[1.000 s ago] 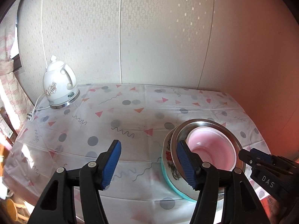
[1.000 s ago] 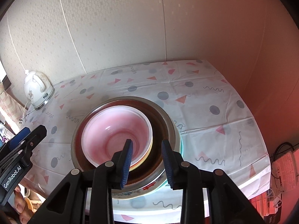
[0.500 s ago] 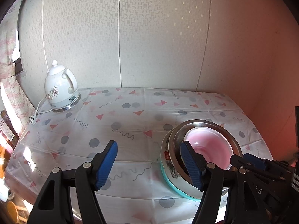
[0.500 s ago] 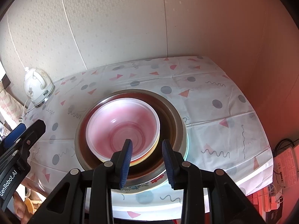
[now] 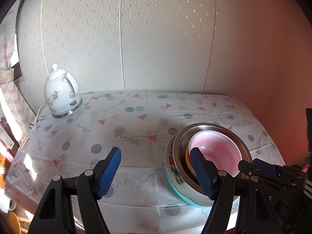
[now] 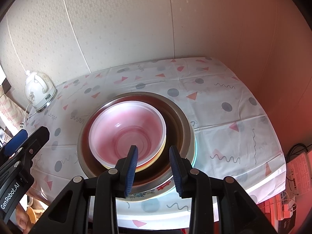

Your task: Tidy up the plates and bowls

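Both grippers have drawn back a little from the nested dishes since a second ago, and the stack now sits alone near the front edge of the desk [image 5: 136, 120].

The left gripper [image 5: 154, 169] has spread its fingers wider and they are opening at this moment, with nothing between them but bare cloth. The right gripper [image 6: 153, 167] keeps a narrow gap; its fingers hover above the near rim of the stack, pressing on nothing.

The stack reads, from the inside out: a pink bowl [image 6: 126, 130] on top, a yellow-orange rim just under it, a steel bowl [image 6: 183, 120] around those, and a patterned bowl with a teal edge [image 5: 176, 183] at the bottom. In the left wrist view it lies at about four o'clock; in the right wrist view it fills the centre.

This looks like a release: the stacking seems finished, or nearly so.

A white electric kettle [image 5: 60, 95] stands well apart at ten o'clock, its cord and plug trailing toward the desk's left edge. No other dishes show. Nothing blocks either gripper.
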The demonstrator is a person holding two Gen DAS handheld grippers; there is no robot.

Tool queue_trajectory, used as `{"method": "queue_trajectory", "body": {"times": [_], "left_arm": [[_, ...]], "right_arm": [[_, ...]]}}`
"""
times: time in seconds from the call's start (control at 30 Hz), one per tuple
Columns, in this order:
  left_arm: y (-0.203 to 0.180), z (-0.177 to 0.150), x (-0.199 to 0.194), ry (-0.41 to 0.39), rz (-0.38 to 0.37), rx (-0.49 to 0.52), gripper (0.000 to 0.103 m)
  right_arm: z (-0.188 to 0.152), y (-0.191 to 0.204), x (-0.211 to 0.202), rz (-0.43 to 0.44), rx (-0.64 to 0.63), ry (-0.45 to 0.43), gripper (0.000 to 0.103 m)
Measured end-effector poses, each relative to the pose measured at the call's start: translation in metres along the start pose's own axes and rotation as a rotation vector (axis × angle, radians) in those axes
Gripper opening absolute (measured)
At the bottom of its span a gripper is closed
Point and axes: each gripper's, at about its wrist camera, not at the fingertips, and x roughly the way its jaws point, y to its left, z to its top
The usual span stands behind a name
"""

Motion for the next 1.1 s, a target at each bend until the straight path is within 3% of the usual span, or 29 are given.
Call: {"method": "queue_trajectory", "body": {"times": [1.1], "left_arm": [[-0.0086,-0.0023,0.0016,0.011,-0.009,0.029,0.076]], "right_arm": [[-0.0010,-0.0001,0.0029,0.011,0.009,0.014,0.034]]}}
